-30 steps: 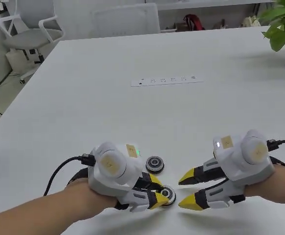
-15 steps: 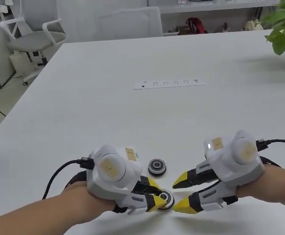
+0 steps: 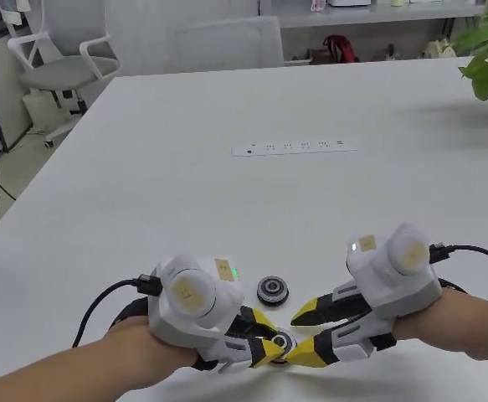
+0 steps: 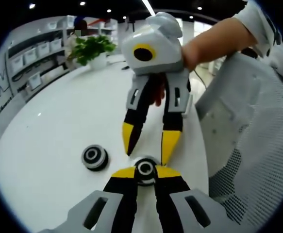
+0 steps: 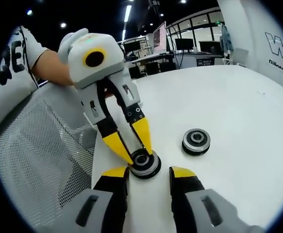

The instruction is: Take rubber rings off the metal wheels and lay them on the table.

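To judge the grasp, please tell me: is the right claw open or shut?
Open. The right claw shows yellow tips clearly apart, near the wheel that the left claw holds.

- white worktop [image 3: 227, 209], plain surface
- socket strip [image 3: 294, 148] mid-surface, well apart from both wheels
- free wheel [image 3: 272, 290] lying flat near the front edge, black ring on
- near wheel [image 3: 282, 342] just beside it, closer to the edge, also flat
- potted plant [image 4: 93, 51] at a far corner

Left hand-held gripper [image 3: 270, 339], right hand-held gripper [image 3: 295, 337] — white housings, yellow-tipped black jaws, black cables.
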### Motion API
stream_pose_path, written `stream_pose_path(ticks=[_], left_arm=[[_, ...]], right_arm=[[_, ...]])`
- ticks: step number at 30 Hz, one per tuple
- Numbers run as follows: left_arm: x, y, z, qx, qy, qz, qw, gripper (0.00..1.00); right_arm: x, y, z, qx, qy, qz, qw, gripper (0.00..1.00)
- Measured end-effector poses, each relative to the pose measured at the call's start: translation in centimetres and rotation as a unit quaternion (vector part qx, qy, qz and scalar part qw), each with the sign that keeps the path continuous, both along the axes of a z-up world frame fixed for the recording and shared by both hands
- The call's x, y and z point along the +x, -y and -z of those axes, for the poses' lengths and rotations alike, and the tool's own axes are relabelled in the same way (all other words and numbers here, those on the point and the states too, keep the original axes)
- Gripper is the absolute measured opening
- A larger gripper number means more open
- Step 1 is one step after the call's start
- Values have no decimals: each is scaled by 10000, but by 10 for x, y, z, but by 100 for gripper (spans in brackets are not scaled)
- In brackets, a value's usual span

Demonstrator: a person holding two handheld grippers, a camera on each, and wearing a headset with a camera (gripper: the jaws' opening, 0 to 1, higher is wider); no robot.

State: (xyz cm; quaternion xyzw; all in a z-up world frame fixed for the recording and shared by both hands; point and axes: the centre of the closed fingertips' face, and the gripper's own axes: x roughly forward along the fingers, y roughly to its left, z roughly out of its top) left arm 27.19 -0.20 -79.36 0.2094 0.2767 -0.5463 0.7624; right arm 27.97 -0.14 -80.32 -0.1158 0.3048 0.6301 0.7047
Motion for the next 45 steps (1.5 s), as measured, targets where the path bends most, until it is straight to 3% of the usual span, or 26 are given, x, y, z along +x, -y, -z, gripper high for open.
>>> stream_pose_path(ticks=[6, 13, 20, 37, 45], left_arm=[[0, 0, 0, -52, -6, -21, 10000, 13], [0, 0, 0, -91, -13, -56, 9999, 13], [1, 0, 0, -107, -10, -80, 9999, 13], [1, 0, 0, -199, -25, -127, 9997, 13], [1, 0, 0, -189, -1, -115, 9998, 13]], right_arm=[[-2, 3, 5, 93, -190, 101, 9997, 26], [-7, 0, 4, 124, -230, 45, 9996, 23], [-8, -1, 3, 144, -204, 39, 9997, 22], [-8, 6, 6, -72, 170, -129, 9997, 11], [-8, 7, 8, -113, 63, -27, 9999, 3]])
